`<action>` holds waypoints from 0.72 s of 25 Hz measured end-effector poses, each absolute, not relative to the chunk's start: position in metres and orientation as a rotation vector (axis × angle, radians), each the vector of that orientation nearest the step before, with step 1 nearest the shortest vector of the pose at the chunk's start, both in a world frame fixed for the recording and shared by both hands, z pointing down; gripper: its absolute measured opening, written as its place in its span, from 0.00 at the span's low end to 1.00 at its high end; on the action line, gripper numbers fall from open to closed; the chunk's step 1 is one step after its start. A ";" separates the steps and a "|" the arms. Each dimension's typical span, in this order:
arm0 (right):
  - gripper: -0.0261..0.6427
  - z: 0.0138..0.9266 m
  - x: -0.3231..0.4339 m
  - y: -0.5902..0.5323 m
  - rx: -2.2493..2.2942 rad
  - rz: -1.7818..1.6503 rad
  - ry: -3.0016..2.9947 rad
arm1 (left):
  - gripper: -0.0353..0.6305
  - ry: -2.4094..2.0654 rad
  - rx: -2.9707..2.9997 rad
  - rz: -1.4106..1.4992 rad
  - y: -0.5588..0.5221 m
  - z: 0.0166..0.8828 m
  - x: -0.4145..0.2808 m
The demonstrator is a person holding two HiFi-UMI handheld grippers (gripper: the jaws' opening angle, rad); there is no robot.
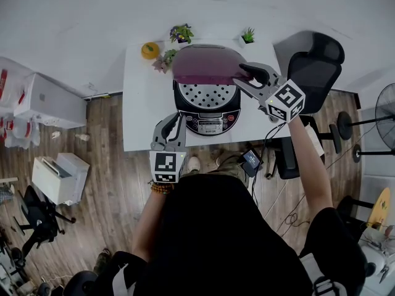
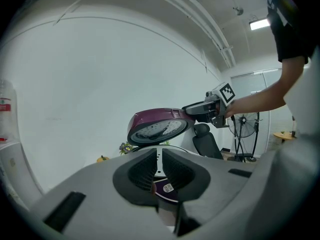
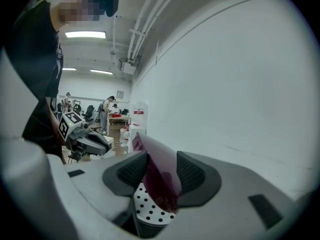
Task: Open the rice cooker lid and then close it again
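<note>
A white worktop [image 1: 139, 103] is seen from above, and the rice cooker [image 1: 210, 123] is set near its middle, with the control panel turned to the near edge. Its maroon lid [image 1: 207, 65] is hinged at the far side and is raised part-way, so that the dotted inner plate is shown underneath.

The right gripper [image 1: 242, 74] is placed at the right edge of the lid. In the right gripper view its fingers [image 3: 132, 171] are clenched on that edge, with the maroon shell pinched between the pads. The left gripper [image 1: 171, 123] is held low by the cooker's near-left corner. Its fingers [image 2: 177, 171] are drawn almost together, with only a slit left between them, and nothing is gripped. Whether the body is touched by them cannot be told.

The swing of the lid is judged to be the step in hand, though raising cannot be told from lowering here. If it is being opened, the edge should be carried up and back around the hinge. For closing, it should be brought down toward the near side and pressed until the latch is caught, with the body steadied if it slides.
</note>
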State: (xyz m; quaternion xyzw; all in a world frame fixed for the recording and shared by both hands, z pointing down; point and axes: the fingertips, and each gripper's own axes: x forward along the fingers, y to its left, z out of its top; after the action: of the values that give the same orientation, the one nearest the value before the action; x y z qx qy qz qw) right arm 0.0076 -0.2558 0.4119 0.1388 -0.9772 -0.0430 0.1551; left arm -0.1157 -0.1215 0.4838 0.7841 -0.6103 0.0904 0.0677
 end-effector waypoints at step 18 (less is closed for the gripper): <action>0.33 0.447 0.012 -0.230 0.391 -0.212 -2.732 | 0.10 -1.834 2.355 0.264 -0.120 0.485 -0.114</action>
State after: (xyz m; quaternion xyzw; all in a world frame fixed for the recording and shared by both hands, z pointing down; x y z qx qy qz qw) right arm 0.0117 -0.2298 0.4466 0.1387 -0.9698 -0.0751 0.1858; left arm -0.1139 -0.1198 0.4855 0.7840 -0.6103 0.0877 0.0724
